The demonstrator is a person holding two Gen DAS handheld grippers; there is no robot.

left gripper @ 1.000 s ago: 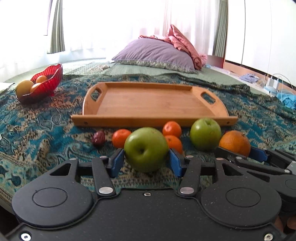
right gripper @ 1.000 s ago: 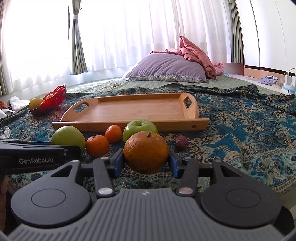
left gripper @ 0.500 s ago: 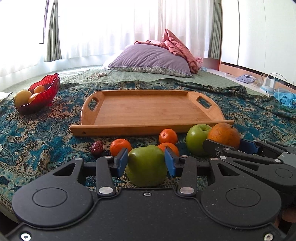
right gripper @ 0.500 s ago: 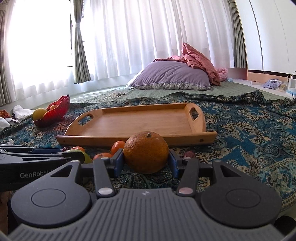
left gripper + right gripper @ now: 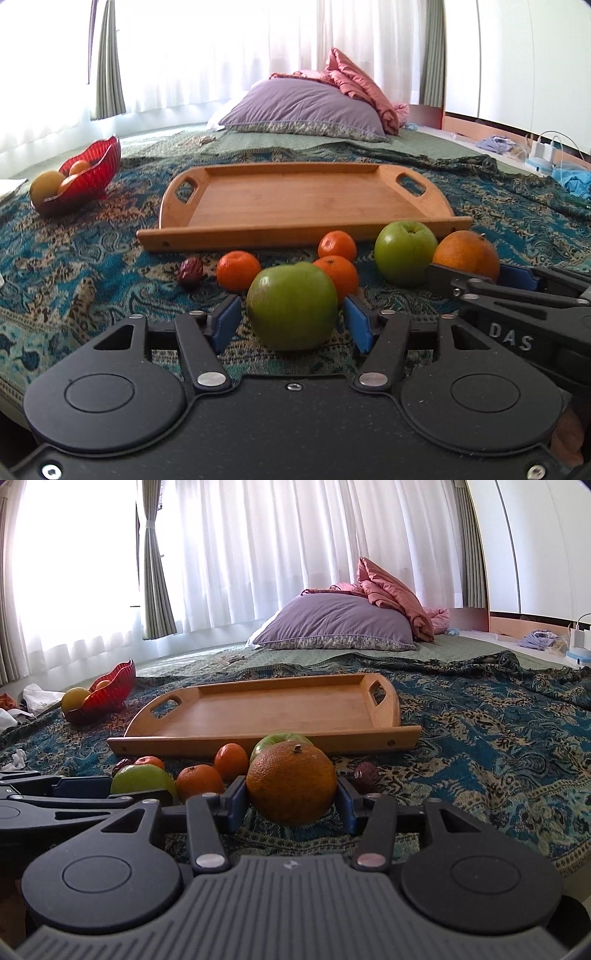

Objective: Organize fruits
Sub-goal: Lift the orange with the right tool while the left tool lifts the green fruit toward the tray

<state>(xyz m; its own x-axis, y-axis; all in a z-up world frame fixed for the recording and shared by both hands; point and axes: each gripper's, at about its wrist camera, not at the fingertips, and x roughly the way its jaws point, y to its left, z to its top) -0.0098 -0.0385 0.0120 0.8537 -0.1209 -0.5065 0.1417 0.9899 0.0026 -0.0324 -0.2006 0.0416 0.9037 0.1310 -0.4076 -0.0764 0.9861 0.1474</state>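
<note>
A green apple (image 5: 291,306) rests on the patterned blanket between the blue pads of my left gripper (image 5: 290,321). Its jaws are opening, and a gap shows on each side of the apple. My right gripper (image 5: 291,798) is shut on a large orange (image 5: 291,779), with both pads pressed against it. That orange (image 5: 467,254) also shows at the right of the left wrist view. A second green apple (image 5: 405,256), three mandarins (image 5: 238,269) and a small dark red fruit (image 5: 190,271) lie before the wooden tray (image 5: 303,232), which holds nothing.
A red glass bowl (image 5: 92,173) with yellow and orange fruit stands far left on the blanket. A purple pillow (image 5: 306,107) and pink bedding lie behind the tray. Chargers and cables (image 5: 543,151) are far right. Another dark fruit (image 5: 365,773) lies right of the orange.
My left gripper squeezed the green apple half a second ago and has since spread its pads away from it. The right gripper kept its grip on the orange.
</note>
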